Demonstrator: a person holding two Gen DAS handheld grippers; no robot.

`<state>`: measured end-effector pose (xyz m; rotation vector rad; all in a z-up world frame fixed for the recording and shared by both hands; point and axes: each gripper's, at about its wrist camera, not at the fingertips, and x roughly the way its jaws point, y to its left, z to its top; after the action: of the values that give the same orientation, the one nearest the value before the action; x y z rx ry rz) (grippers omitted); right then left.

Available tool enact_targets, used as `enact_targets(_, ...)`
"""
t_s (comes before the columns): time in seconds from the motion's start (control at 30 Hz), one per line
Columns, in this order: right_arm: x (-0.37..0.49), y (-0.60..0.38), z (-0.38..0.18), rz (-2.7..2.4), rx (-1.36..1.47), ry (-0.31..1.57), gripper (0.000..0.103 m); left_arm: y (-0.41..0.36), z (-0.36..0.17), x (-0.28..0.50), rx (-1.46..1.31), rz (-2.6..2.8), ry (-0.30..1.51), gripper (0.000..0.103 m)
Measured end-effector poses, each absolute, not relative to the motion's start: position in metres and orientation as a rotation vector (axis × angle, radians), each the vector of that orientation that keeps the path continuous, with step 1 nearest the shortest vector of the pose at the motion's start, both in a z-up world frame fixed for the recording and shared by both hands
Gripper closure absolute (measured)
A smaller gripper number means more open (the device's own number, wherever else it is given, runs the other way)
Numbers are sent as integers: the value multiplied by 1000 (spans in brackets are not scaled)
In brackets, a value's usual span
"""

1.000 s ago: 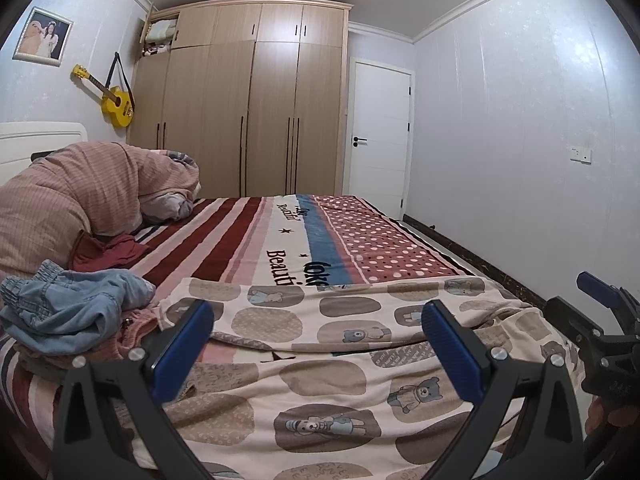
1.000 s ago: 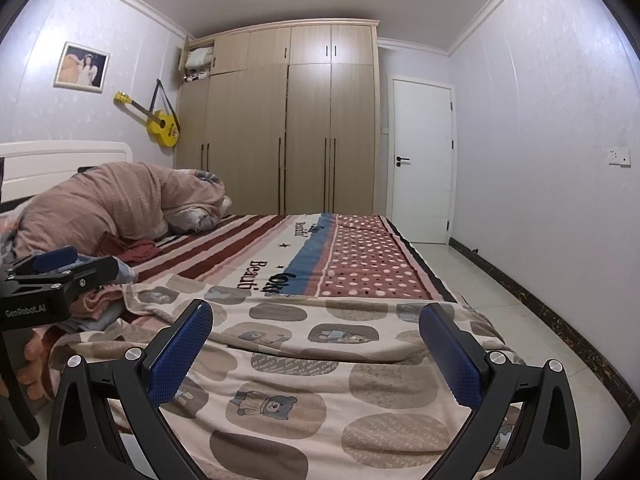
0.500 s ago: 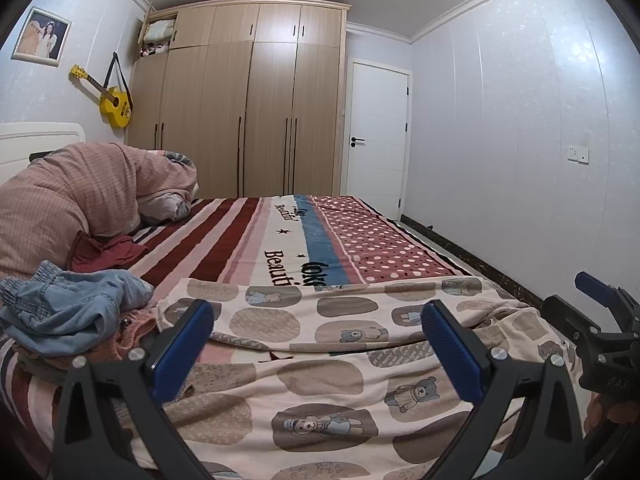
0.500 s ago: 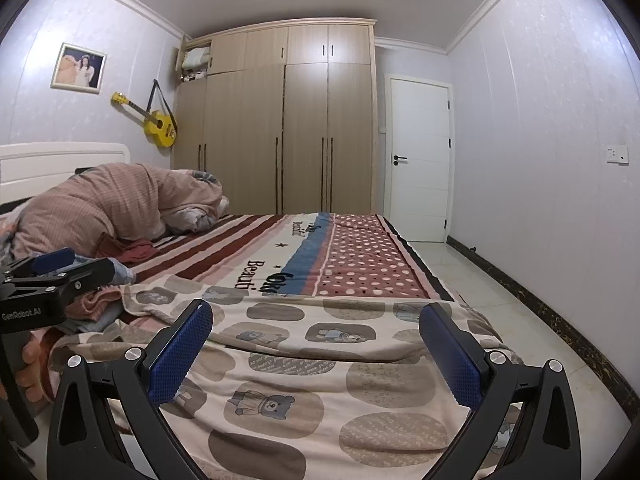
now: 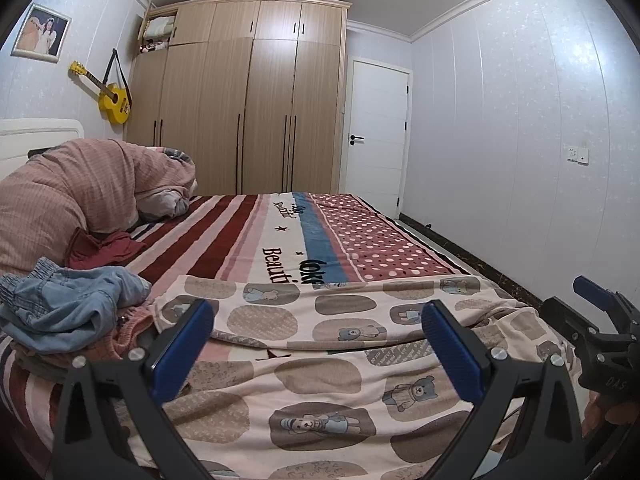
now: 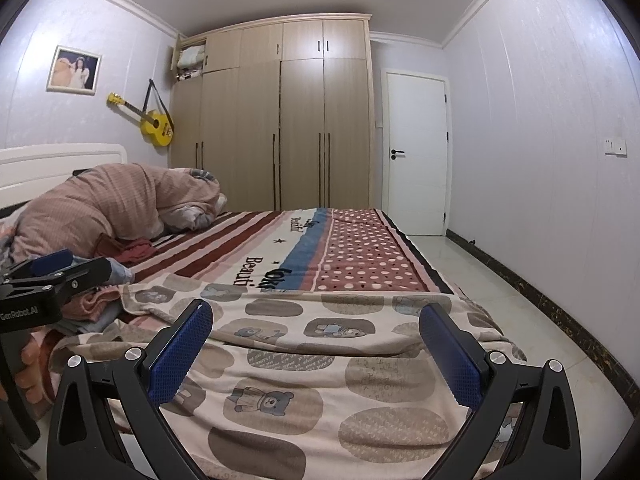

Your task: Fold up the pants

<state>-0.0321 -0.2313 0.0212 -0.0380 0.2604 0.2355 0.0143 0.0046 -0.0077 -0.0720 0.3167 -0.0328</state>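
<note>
Cream pants with brown patches and bear prints (image 5: 320,364) lie spread flat across the near end of the bed, also in the right wrist view (image 6: 320,364). My left gripper (image 5: 318,348) is open and empty, held just above the pants' near edge. My right gripper (image 6: 316,350) is open and empty, also over the near part of the pants. The right gripper shows at the right edge of the left wrist view (image 5: 600,320), and the left gripper shows at the left edge of the right wrist view (image 6: 48,284).
A pile of clothes with blue denim on top (image 5: 68,308) sits left of the pants. A pink duvet (image 5: 76,196) is bunched by the headboard, with a dark red garment (image 5: 104,248) beside it. The striped bedspread (image 5: 248,236) stretches toward the wardrobe (image 5: 248,112). Tiled floor (image 6: 532,320) lies right.
Both grippers have drifted slightly, so the view shifts a little. The pants lie as before and both jaws stay open.
</note>
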Motion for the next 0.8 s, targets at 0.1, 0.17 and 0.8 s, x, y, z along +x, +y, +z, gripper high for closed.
enact_targets(0.1,-33,-231,21,234,-32,261,0,6,-8,15,-82,-39,321,1)
enact_targets(0.17,-33,-233,20,233,-22,265,1,6,-8,16,-84,-41,323,1)
enact_targets(0.8,-15,-336,-74,183,236,583,24,79,-109,20,-193,51,593,1)
